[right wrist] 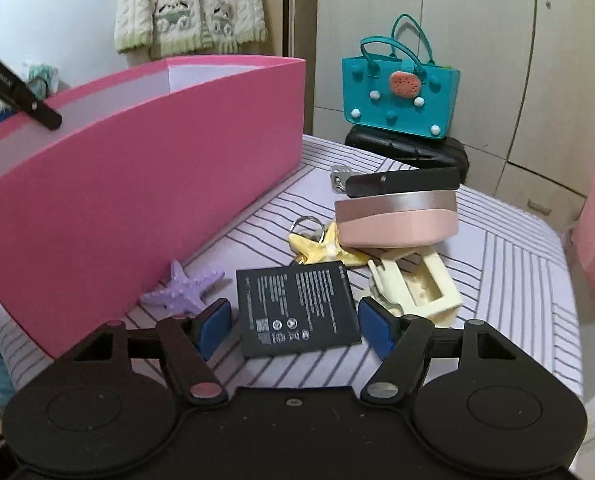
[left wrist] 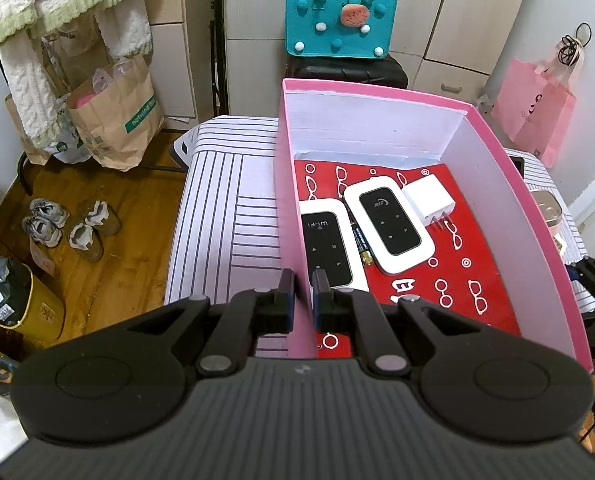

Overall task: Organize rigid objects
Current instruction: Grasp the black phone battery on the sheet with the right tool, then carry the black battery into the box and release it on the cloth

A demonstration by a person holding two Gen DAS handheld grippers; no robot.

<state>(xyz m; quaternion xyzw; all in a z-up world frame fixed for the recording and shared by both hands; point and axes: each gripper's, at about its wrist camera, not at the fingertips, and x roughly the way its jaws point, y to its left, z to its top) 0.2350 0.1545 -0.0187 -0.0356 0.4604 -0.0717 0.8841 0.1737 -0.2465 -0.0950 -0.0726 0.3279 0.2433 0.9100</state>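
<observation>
Left claw (left wrist: 303, 300) is clamping the near-left wall of the pink box (left wrist: 537, 216), jaws clenched on its rim, steadying it. Right claw (right wrist: 293, 326) is hovering released, pads straddling the black battery (right wrist: 299, 308), which is lying flat on the striped surface beside the box's outer wall, long axis running across the jaw gap; right hand is nearer.

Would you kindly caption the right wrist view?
Open right hand-held gripper straddles a black battery beside the pink box.
</observation>
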